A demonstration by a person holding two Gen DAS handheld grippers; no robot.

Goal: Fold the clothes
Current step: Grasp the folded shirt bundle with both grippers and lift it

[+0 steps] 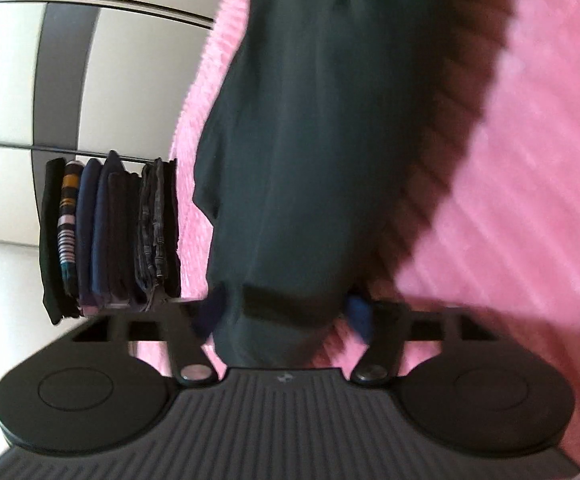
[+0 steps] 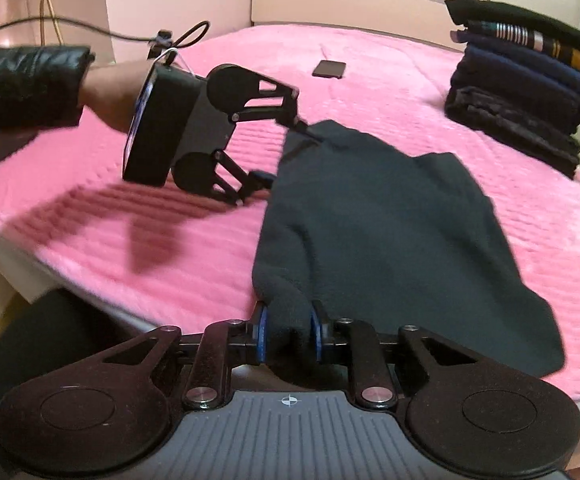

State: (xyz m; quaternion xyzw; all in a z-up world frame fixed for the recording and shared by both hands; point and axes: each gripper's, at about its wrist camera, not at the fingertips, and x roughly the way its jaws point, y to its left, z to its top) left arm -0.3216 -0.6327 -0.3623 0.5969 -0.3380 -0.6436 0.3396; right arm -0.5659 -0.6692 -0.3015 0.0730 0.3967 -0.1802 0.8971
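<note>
Near the front edge of the pink bed (image 2: pixel 138 264), the right gripper (image 2: pixel 288 332) is pinching one end of the dark garment (image 2: pixel 389 232), fingers clamped on the cloth. Toward the bed's left side, the left gripper (image 2: pixel 280 156) is gripping the garment's far end, its fingers set wide around a bunched fold. Running lengthwise between both tools, the garment is lying stretched across the bed, so folding likely means bringing the two ends together. Folded clothes (image 2: pixel 525 84) are sitting stacked at the far right corner.

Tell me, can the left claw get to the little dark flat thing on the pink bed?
Probably not right now: the left claw looks busy holding the dark garment. The small flat object lies in the open behind it.
</note>
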